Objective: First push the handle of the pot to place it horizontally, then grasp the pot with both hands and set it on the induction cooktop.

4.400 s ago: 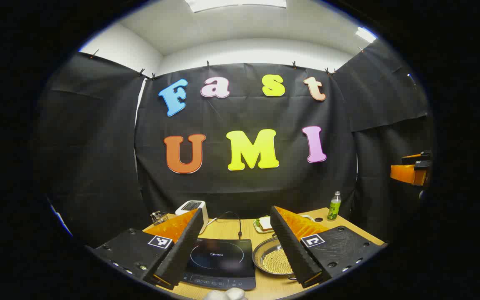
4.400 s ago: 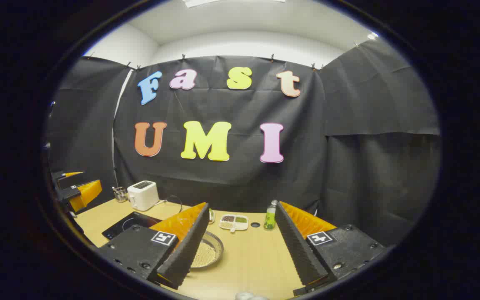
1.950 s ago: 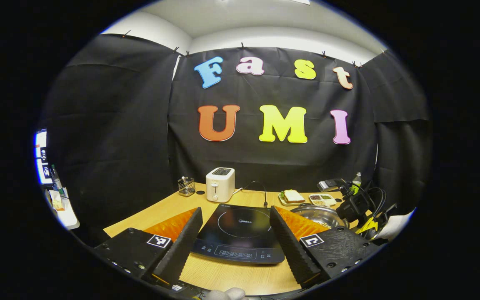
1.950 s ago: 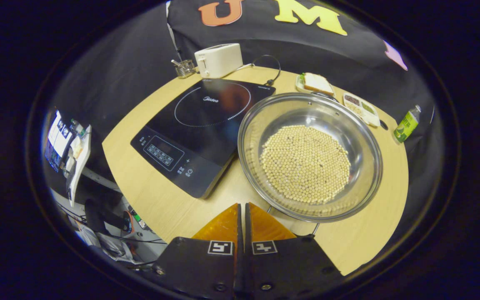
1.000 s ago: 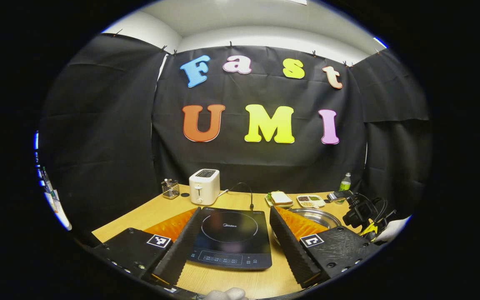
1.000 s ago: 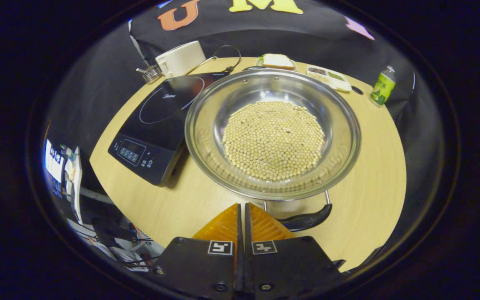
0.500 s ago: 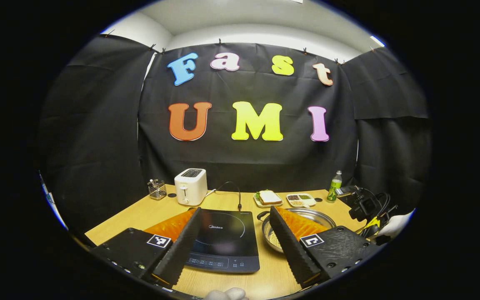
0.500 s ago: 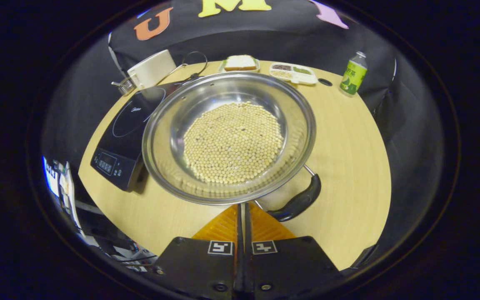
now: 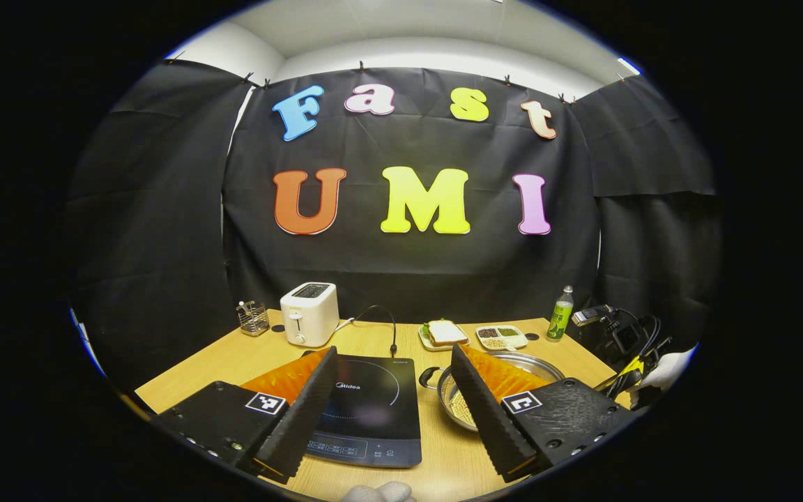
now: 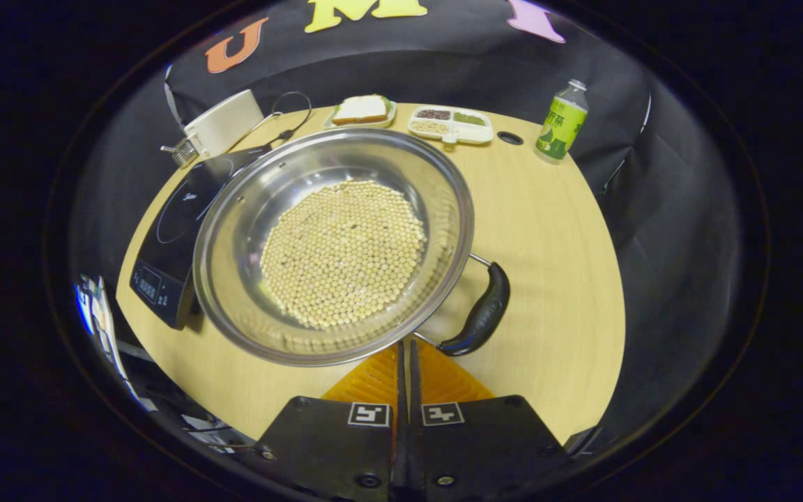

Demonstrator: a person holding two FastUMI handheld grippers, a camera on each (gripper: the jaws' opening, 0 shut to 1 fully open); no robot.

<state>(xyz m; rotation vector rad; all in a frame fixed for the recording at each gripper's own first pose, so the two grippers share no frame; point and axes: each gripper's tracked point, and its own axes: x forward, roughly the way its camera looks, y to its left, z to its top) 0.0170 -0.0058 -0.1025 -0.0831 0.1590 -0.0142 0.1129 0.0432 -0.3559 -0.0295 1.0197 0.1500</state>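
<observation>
A steel pot (image 10: 332, 244) with a layer of pale beans stands on the wooden table, right beside the black induction cooktop (image 10: 171, 230). Its black handle (image 10: 479, 314) points to the right and slightly toward me. My right gripper (image 10: 405, 346) is shut with nothing in it, and its tips sit at the pot's near rim, beside the handle's wire end. In the left gripper view, my left gripper (image 9: 394, 351) hangs open above the cooktop (image 9: 366, 411). There the pot (image 9: 541, 364) is partly hidden behind one finger, and its other loop handle (image 9: 428, 377) faces the cooktop.
A white toaster (image 10: 224, 122), a sandwich plate (image 10: 363, 108), a divided snack tray (image 10: 450, 122) and a green bottle (image 10: 560, 118) line the table's far edge. A small wire rack (image 9: 253, 317) stands left of the toaster. A person's gloved hand (image 9: 663, 369) shows at the far right.
The pot's black handle has swung from the near side round to the right, with the shut right gripper following. The left gripper view has panned to the right.
</observation>
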